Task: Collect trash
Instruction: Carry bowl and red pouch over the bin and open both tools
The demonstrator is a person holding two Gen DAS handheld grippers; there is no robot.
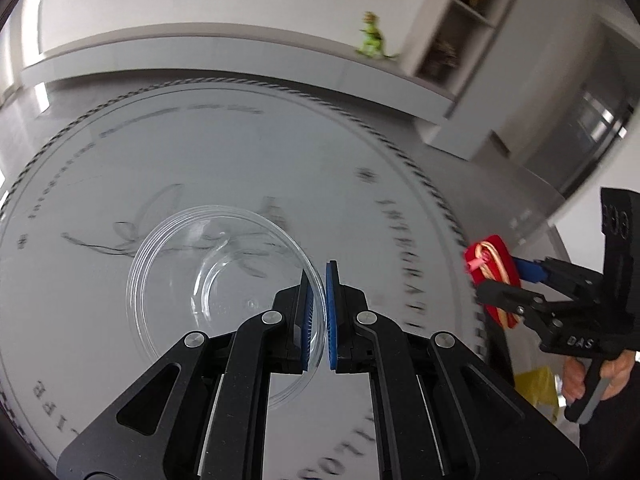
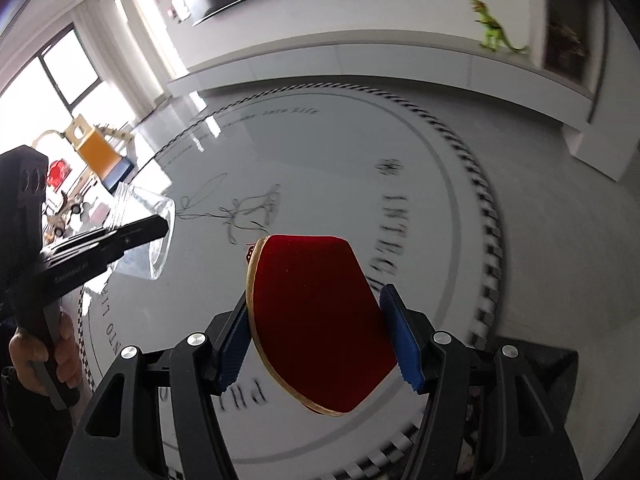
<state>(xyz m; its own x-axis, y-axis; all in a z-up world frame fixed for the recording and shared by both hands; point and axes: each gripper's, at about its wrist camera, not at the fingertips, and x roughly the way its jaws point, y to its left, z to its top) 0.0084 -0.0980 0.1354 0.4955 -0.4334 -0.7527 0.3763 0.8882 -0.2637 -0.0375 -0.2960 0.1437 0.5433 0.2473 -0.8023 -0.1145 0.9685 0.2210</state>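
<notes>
**Two grippers, one piece of trash each, above the lettered round mat**

Readable writing is scarce. The round white mat (image 2: 320,168) carries curved block lettering, mostly smeared by motion; "INTE" can be made out on its right side in the right wrist view, and small script near the top edge ends in what looks like "into life". The right gripper's body shows "DAS" in the left wrist view.

Count: one clear plastic cup (image 1: 224,280), one red fabric-covered case (image 2: 320,320) with a tan rim, one green toy dinosaur (image 2: 494,32) on the white ledge behind the mat, two grippers.

The left gripper (image 1: 319,312) has its blue pads drawn nearly together, pinching the cup's thin wall between them; the cup hangs off the fingers above the mat, mouth towards the camera. The right gripper (image 2: 320,332) is spread moderately wide, its two blue pads pressing the opposite faces of the red case, which is held up clear of the mat. In the left wrist view the case (image 1: 494,276) shows a pink knot and tan cord on its face.
</notes>
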